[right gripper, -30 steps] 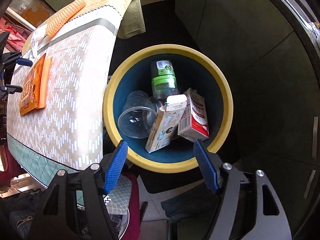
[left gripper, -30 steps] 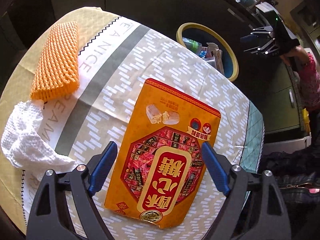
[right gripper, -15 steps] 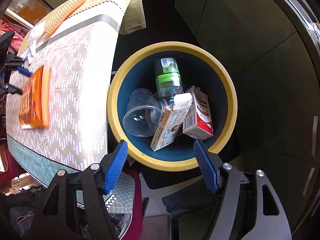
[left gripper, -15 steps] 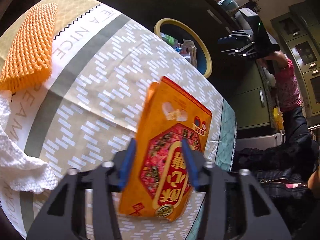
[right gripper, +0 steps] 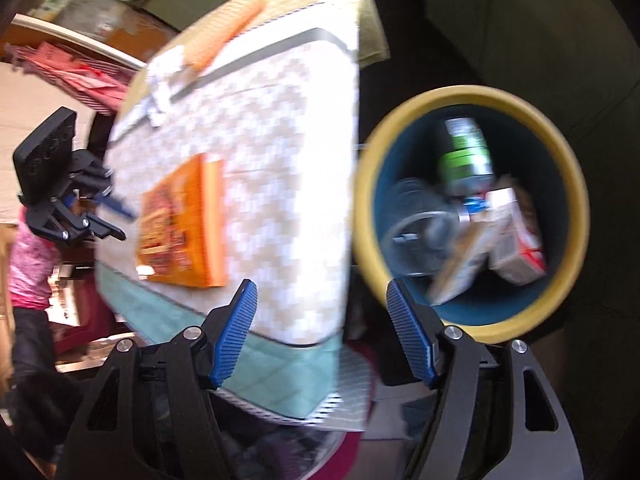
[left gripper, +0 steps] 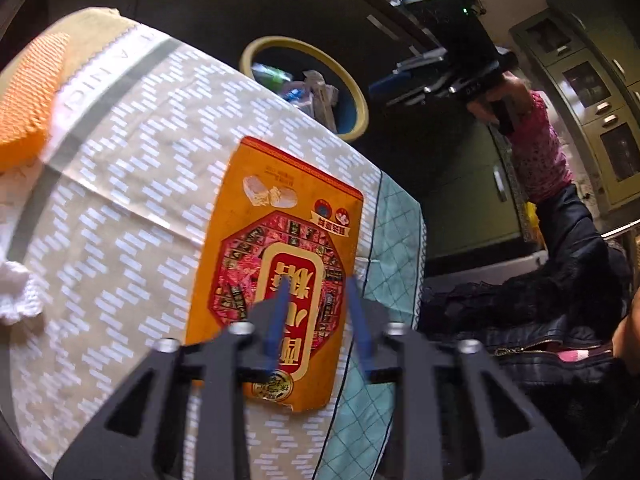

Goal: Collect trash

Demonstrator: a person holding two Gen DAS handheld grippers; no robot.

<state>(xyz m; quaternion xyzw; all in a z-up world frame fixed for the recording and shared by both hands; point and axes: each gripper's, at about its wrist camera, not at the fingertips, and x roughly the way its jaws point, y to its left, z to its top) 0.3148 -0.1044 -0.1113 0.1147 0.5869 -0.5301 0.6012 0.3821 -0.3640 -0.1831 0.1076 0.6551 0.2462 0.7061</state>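
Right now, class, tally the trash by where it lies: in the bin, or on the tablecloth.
In the bin: 4 (green bottle, clear cup, two cartons)
On the tablecloth: 3 (candy bag, orange foam net, white foam net)
Total: 7

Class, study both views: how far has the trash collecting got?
Done: a bottle, a clear cup and two cartons lie in the yellow-rimmed bin. In hand: nothing; the left gripper, its fingers just opening, stands off the orange bag, and the right gripper is open and empty. Left: that bag, the orange foam sleeve and the white netting on the table.
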